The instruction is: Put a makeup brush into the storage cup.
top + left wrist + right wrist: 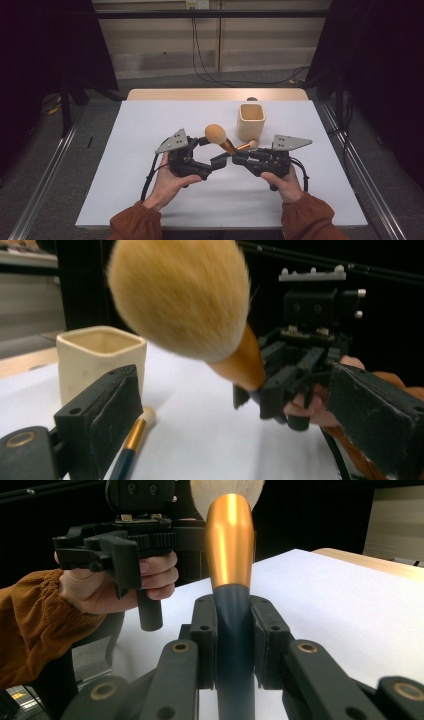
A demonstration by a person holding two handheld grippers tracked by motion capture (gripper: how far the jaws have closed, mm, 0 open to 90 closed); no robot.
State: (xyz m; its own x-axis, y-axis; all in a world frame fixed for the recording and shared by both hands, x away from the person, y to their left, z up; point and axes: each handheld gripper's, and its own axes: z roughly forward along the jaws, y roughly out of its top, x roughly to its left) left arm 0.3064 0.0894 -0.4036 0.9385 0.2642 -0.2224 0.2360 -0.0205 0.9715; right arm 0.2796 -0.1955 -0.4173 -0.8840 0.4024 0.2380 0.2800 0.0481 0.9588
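Large makeup brush [222, 138] held above a white table [125, 165], near the table's centre in the high view. Fluffy rounded head of pale tan bristles, tilted up toward 10 o'clock from the handle. Below the bristles, a shiny copper-gold ferrule, wider at the top and narrowing into a dark navy handle. In the right gripper view, brush [230, 545] rising straight up toward 12 o'clock, gold collar gleaming, bristle tuft cut off by the top edge. In the left gripper view, bristle head [180, 295] large, soft and slightly blurred at 12 o'clock.

Right gripper [239, 159] at 4 o'clock from the bristle head, clenched on the dark handle; both black pads [205, 640] pressed against the handle's sides in its own view. Left gripper [212, 167] at 7 o'clock from the bristle head, jaws spread apart and grasping nothing, brush head floating above the gap between them. Both hands in rust-orange sleeves, entering from 6 o'clock.

Smaller brush [247, 146] lying flat on the table just beyond the right gripper, with a pale tip, gold band and dark handle. Cream square cup [250, 121] standing upright at 1 o'clock from the large brush, just behind the smaller one.
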